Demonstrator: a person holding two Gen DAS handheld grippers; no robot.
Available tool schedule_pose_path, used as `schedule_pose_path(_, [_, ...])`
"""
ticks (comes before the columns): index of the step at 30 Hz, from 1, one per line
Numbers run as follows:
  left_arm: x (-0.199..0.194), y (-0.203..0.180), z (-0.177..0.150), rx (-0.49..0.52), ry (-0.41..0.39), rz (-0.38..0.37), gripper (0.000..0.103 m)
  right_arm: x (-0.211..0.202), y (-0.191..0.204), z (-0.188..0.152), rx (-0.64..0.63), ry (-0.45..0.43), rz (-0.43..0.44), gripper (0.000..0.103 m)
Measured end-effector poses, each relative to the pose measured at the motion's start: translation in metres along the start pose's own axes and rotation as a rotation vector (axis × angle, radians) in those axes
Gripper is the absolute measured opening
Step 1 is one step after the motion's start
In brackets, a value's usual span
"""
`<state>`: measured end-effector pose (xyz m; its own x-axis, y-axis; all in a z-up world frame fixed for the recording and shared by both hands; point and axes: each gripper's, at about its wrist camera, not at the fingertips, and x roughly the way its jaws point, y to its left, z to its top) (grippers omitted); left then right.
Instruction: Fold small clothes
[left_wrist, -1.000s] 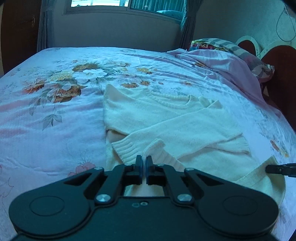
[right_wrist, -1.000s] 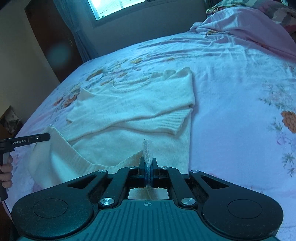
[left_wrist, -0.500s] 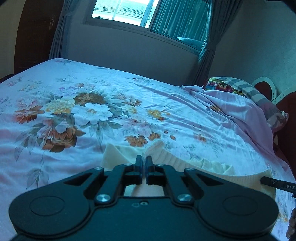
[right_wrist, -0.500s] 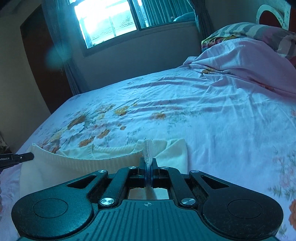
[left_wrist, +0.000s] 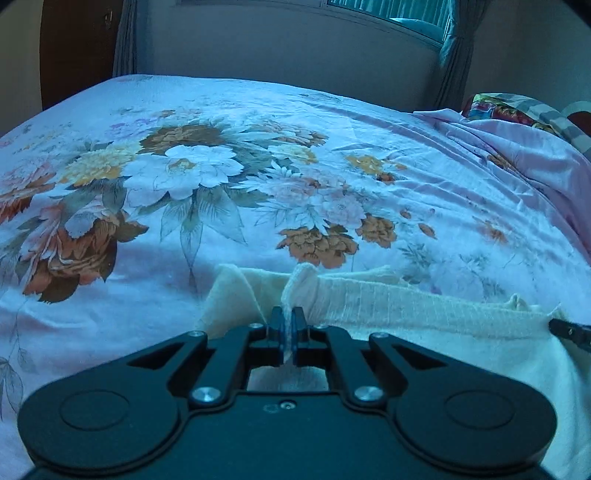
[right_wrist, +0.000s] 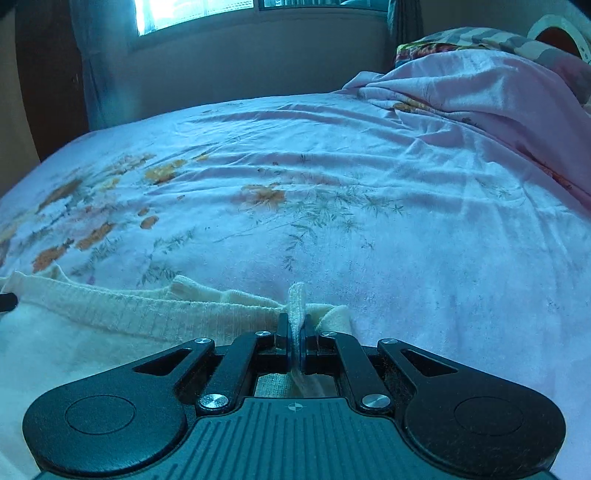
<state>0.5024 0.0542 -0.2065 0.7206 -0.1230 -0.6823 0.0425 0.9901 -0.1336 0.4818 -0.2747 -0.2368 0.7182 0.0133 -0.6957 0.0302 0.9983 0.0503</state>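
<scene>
Cream knit, a small sweater (left_wrist: 424, 314) lies on the near part of a bed (left_wrist: 258, 122) covered by a pink floral sheet, its ribbed hem stretched between both tools. The left tongs (left_wrist: 287, 321) pinch a bunched fold of that hem; the right tongs (right_wrist: 294, 328) clamp the hem's other end. A rumpled pink blanket (right_wrist: 480, 92) sits far right.

Garment: my cream ribbed-knit sweater (left_wrist: 413, 306)
Pose: folded over, hem edge bunched upward
Place: flat on the floral bedsheet (left_wrist: 258, 147)
</scene>
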Motion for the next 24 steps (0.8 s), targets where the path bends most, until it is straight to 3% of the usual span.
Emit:
schedule_pose_path(3, [-0.005,-0.005,-0.001,0.029,0.006,0.026,0.007,0.002,0.007,0.002,-0.032,0.021,-0.029,0.003])
schedule_pose_path(5, [-0.012,-0.009,0.001,0.033,0.016,0.044,0.014,-0.007,0.006,0.007,-0.011,0.025,-0.030,0.003])
schedule_pose_path(6, [-0.016,-0.011,0.001,0.041,0.020,0.049,0.020,-0.015,0.004,0.008,0.012,0.016,-0.031,0.003])
schedule_pose_path(11, [-0.048,-0.022,-0.010,0.079,0.018,0.078,0.021,-0.068,0.009,0.002,0.052,-0.043,0.011,0.003])
schedule_pose_path(19, [-0.100,-0.036,-0.044,0.138,0.025,0.048,0.026,-0.122,0.044,-0.044,-0.016,0.000,0.083,0.003])
schedule_pose_path(24, [-0.114,-0.041,-0.085,0.182,0.066,0.025,0.033,-0.144,0.060,-0.085,-0.057,0.013,0.116,0.003])
